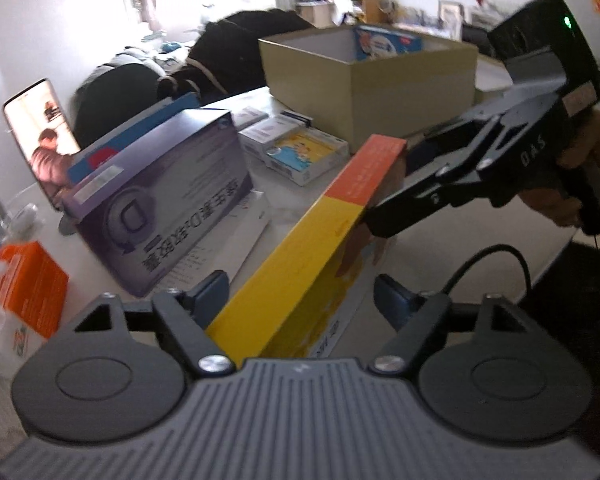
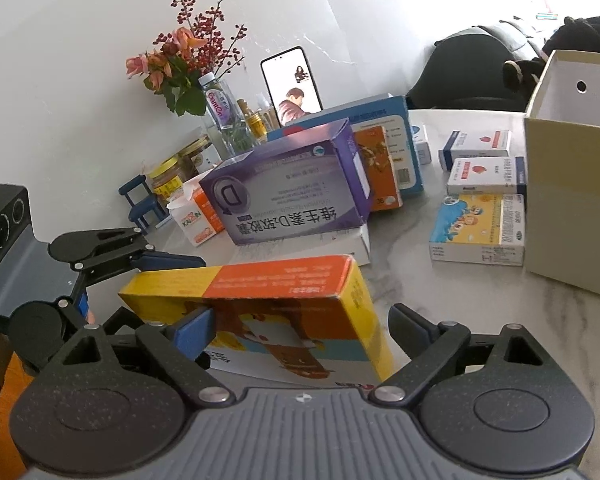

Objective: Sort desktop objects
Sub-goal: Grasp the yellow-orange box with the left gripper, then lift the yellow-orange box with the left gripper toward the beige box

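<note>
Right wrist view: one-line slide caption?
Both open grippers, right and left, flank a yellow-orange cardboard box on the white marble table.

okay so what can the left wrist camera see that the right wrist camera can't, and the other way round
Only the left wrist view shows inside the beige box, where a blue-and-white package stands, and the hand holding the right gripper. Only the right wrist view shows the flowers, the bottle, the jars and the tiny blue chair. Both show the yellow-orange box, the purple box and the phone.
</note>
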Available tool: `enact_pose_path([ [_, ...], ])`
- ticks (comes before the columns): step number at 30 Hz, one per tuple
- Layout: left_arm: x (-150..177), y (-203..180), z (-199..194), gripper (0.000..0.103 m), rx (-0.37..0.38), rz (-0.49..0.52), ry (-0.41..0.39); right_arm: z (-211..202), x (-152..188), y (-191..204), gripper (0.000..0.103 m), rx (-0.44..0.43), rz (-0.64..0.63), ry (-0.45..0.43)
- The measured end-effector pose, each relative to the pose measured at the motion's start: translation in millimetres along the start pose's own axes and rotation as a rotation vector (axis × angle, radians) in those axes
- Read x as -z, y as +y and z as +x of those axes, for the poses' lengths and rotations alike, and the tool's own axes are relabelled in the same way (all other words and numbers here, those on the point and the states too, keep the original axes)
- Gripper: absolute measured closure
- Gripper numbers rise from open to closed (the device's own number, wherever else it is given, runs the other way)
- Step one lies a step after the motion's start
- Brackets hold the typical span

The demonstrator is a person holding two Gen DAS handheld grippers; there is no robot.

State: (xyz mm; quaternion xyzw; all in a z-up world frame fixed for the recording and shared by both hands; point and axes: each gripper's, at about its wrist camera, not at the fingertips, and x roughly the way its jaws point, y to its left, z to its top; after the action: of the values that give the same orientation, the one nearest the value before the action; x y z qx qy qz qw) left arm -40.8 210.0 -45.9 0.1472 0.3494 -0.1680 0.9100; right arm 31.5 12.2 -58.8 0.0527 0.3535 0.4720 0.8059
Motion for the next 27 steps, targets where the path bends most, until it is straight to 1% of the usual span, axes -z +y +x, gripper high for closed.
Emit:
enact_pose_path([
  [1,-2.5,-0.4,1.7,0.04,-0.003,0.009,0.01,-0.9,0.1,-0.8,0.011,0.002,0.0,-0.002],
  [2,-4.8,0.0,3.3,0.043,-0.002,0.01,0.018,-1.7,0.3,-1.6,0.011,0.004,-0.001,-0.004],
  [5,-10.3,0.7,7.3,0.049,0.01,0.006,0.036,-4.2,-0.1,-3.9,0.014,0.017,-0.008,-0.012],
  [6,-11.6,-0.3,8.5,0.053,0.012,0.009,0.04,-4.8,-0.6,-5.1,0.014,0.024,-0.01,-0.016],
  [8,-13.7,-3.1,10.6,0.058,0.014,0.014,0.049,-5.8,-2.5,-9.4,0.018,0.046,-0.005,-0.026],
  [10,-18.7,-4.8,14.3,0.063,0.024,0.01,0.072,-5.7,-4.9,-15.1,0.019,0.068,0.006,-0.032],
  [12,-23.8,-6.4,18.2,0.066,0.035,0.006,0.096,-5.1,-7.2,-20.8,0.021,0.085,0.018,-0.038],
  [18,-39.2,-11.3,29.8,0.066,0.067,-0.007,0.169,0.2,-12.1,-33.7,0.028,0.16,0.043,-0.071],
  [20,-44.4,-12.9,33.6,0.066,0.078,-0.012,0.194,3.4,-13.5,-37.8,0.034,0.184,0.058,-0.085],
  [23,-52.1,-15.4,39.4,0.066,0.094,-0.018,0.23,7.1,-14.0,-44.3,0.039,0.192,0.086,-0.092],
  [25,-54.5,-16.3,47.0,0.064,0.1,-0.03,0.264,8.8,-14.4,-47.2,0.043,0.194,0.102,-0.091],
  [27,-56.1,-16.0,54.0,0.064,0.102,-0.052,0.307,7.6,-13.8,-49.0,0.043,0.192,0.116,-0.089],
])
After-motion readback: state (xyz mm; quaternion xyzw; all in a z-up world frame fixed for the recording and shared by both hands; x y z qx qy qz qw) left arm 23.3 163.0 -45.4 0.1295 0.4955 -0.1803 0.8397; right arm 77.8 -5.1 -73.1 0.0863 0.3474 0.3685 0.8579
